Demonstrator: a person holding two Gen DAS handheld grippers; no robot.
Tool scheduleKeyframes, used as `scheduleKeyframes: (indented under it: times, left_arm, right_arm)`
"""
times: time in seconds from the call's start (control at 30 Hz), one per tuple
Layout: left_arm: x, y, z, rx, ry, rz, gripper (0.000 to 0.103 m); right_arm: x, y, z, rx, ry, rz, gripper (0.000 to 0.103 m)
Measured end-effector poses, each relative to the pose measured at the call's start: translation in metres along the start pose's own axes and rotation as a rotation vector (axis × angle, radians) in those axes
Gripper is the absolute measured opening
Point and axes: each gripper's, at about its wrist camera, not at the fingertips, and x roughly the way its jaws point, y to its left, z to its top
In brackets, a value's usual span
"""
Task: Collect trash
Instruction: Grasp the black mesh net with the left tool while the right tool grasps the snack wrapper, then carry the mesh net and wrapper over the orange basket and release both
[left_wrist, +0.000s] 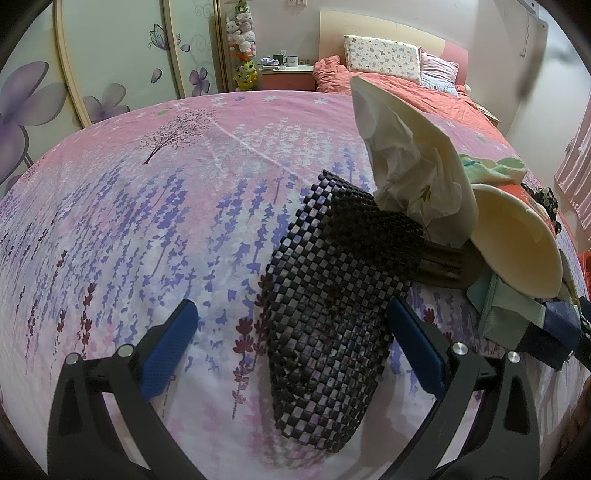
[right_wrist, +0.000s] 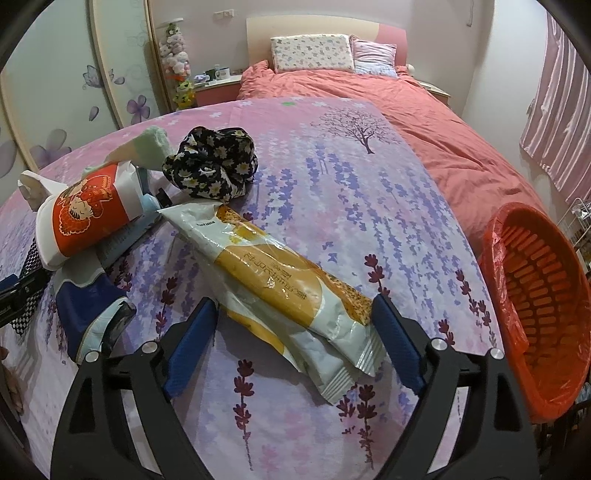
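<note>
In the right wrist view, a long orange and white snack wrapper (right_wrist: 280, 280) lies on the flowered cloth. Its near end sits between the blue pads of my right gripper (right_wrist: 295, 304), which is open; the pads stand beside the wrapper without pressing it. A red paper cup (right_wrist: 86, 210) lies on its side at the left. In the left wrist view, my left gripper (left_wrist: 291, 306) is open over a black checkered mesh mat (left_wrist: 328, 295), holding nothing. Beyond the mat, a cream paper cup stuffed with crumpled tissue (left_wrist: 410, 162) lies tipped, with a second empty cup (left_wrist: 517, 243) beside it.
A red basket with a red plastic liner (right_wrist: 543, 295) stands at the table's right edge. A black flowered fabric bundle (right_wrist: 214, 166), a green towel (right_wrist: 151, 144) and a blue and white packet (right_wrist: 88, 306) lie on the cloth. Behind is a bed (right_wrist: 424, 122).
</note>
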Motion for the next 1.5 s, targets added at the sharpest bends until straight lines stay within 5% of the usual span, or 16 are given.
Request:
scheduleKeyframes:
  times: [0.4, 0.5, 0.57, 0.73, 0.87, 1.5]
  left_arm:
    - [-0.001, -0.001, 0.001, -0.003, 0.0, 0.002, 0.1]
    - [-0.001, -0.001, 0.001, -0.006, -0.002, -0.001, 0.099]
    - [-0.006, -0.003, -0.001, -0.003, -0.02, -0.013, 0.08]
    - [-0.018, -0.009, -0.007, 0.056, -0.058, -0.085, 0.024]
    - [-0.026, -0.009, -0.011, 0.06, -0.066, -0.134, 0.01]
    - [-0.121, -0.002, -0.009, 0.07, -0.234, -0.205, 0.007]
  right_arm:
    - [0.001, -0.002, 0.001, 0.003, -0.002, -0.004, 0.084]
    - [-0.003, -0.004, 0.0, 0.011, -0.022, -0.026, 0.061]
    - [-0.006, -0.004, -0.002, 0.003, -0.036, -0.046, 0.041]
    - [-0.017, -0.004, -0.007, -0.012, -0.061, -0.004, 0.028]
    - [-0.027, -0.01, -0.008, 0.032, -0.064, 0.058, 0.021]
    - [-0.069, -0.025, -0.007, 0.135, -0.136, 0.158, 0.012]
